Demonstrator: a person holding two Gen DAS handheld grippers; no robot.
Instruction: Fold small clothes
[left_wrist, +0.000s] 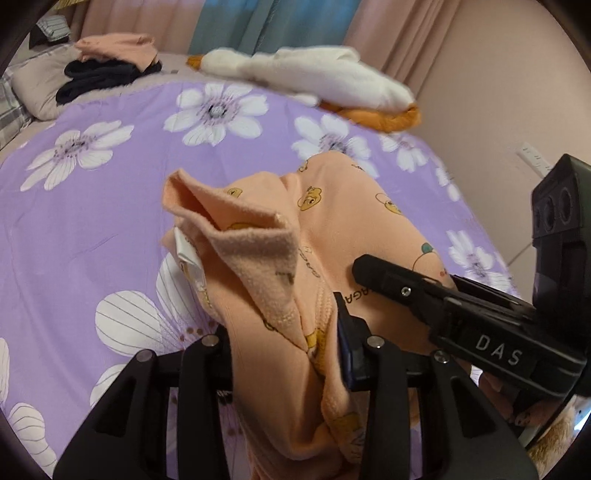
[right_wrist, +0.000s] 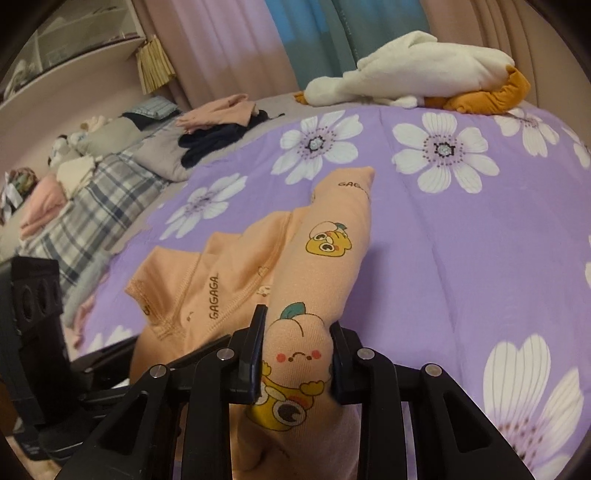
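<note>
Peach fleece-lined child's garment, printed with yellow cartoon ducks and the word GAGAGA, occupies the centre of the left wrist view, lifted at its near edge above a purple quilt with white flowers. Left gripper is clamped on a bunched fold of this garment, cloth filling the gap between its black fingers; a white care label hangs from the turned-out fleece side. Right gripper, marked DAS, enters from the right and lies against the same garment. Far across the quilt rest a white plush goose with orange feet and a pile of folded peach and dark clothes on a grey pillow. Right wrist view: the right gripper is closed on a rolled section of the garment, which runs away from the jaws across the quilt, its far tip lying on the cover. Beside it to the left, a flatter part of the garment shows a stitched hem. Left gripper's body sits at the left edge, its fingers out of this view. Goose, clothes pile and a plaid blanket lie beyond
</note>
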